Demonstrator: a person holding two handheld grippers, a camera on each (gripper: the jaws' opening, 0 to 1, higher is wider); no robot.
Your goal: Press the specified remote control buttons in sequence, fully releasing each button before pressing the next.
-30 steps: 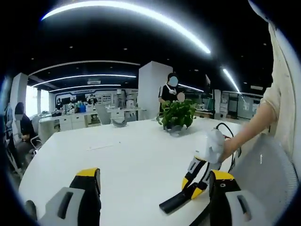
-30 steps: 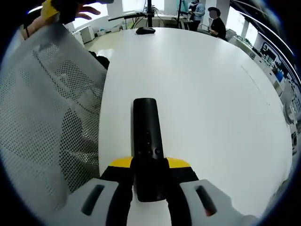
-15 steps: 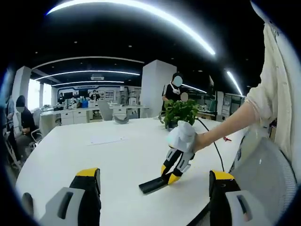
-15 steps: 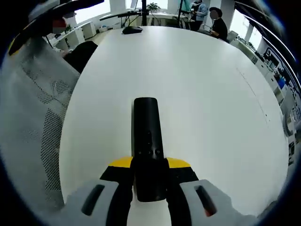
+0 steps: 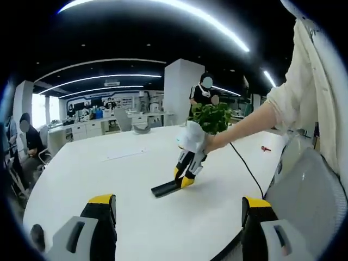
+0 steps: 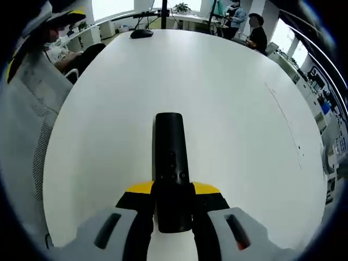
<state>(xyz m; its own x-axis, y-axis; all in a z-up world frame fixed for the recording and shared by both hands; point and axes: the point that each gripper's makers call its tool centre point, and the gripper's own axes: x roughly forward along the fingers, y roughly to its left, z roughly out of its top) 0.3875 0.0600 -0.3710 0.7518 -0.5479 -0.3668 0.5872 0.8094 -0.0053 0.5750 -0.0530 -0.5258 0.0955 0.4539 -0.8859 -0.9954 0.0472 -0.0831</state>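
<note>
My right gripper pinches the near end of the black remote control low over the white table, my left gripper hangs spread and empty, so no button is pressed; next I should set it down.

Right gripper carried remote away from table near edge, out toward middle, farther from left gripper. Mesh chair slid toward edge of right gripper view; more white tabletop now around remote.
</note>
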